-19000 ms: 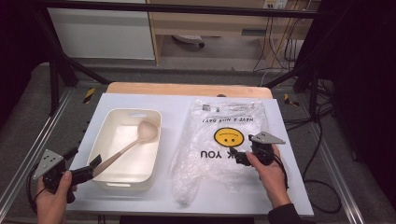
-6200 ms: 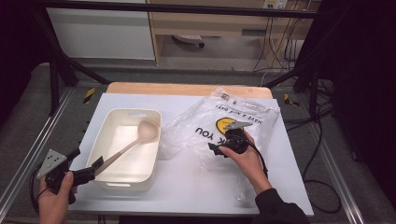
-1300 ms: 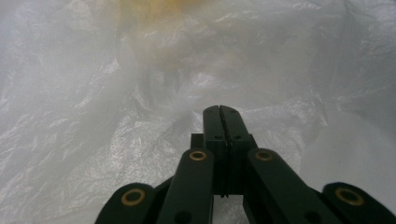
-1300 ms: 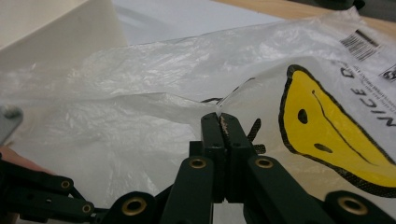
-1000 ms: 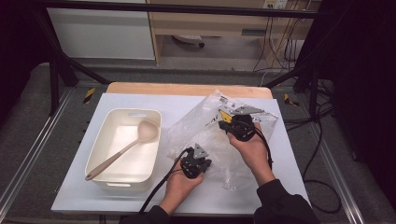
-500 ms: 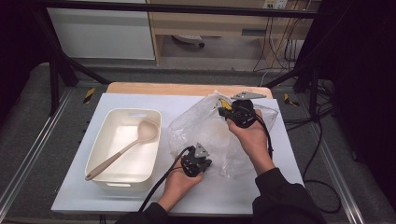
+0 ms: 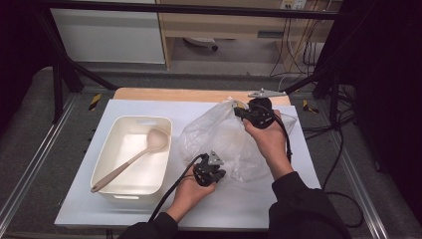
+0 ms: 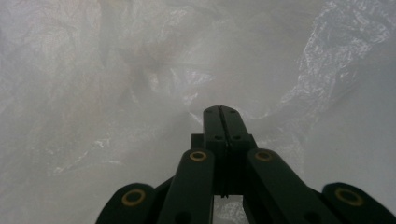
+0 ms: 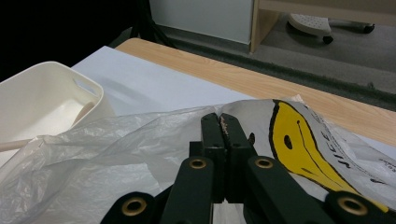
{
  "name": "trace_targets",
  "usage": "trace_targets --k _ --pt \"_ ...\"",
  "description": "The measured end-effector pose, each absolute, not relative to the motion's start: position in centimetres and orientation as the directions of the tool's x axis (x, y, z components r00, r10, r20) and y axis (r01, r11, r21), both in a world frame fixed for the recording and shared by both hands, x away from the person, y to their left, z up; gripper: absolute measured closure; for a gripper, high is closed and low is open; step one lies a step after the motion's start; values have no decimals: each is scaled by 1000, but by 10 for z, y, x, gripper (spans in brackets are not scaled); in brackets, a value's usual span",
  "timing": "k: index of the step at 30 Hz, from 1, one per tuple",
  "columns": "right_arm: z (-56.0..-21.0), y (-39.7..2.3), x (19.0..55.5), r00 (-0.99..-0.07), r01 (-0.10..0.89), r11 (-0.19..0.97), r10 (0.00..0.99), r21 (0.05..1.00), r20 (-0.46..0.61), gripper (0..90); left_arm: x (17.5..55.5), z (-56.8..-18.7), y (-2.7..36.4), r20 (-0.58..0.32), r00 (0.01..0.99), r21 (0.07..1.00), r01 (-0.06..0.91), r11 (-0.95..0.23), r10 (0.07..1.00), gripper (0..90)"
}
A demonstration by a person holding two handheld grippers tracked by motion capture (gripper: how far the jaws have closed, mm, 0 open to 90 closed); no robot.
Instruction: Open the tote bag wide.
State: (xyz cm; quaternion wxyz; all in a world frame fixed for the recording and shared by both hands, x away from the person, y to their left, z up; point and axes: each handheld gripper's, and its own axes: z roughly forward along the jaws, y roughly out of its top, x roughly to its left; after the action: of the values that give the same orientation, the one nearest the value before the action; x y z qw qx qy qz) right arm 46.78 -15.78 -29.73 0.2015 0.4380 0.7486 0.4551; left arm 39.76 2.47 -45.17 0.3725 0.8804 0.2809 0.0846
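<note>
White tub (image 7: 130, 149) with wooden spoon (image 7: 130, 159) inside

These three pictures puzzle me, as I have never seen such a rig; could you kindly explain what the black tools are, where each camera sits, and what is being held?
A person sits at a white table holding a hand-worked two-jaw gripper in each hand. The high view looks down from above; the other two cameras ride on the grippers and look along their black jaws. The left gripper and the right gripper are both shut on a clear plastic bag printed with a yellow smiley face, and hold it up between them: the left at its near edge, the right higher at its far edge. Beside it stands a cream tub with a wooden spoon lying in it.
</note>
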Motion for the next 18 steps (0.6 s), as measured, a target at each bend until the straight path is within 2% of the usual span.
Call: trace_targets --k 6,18 --pt "-295 -158 469 -526 476 201 845 856 94 900 403 -448 23 -56 835 672 437 -598 547 900" --pt "-288 -155 478 -516 479 181 850 859 109 900 417 -446 26 -27 815 672 443 -593 579 900"
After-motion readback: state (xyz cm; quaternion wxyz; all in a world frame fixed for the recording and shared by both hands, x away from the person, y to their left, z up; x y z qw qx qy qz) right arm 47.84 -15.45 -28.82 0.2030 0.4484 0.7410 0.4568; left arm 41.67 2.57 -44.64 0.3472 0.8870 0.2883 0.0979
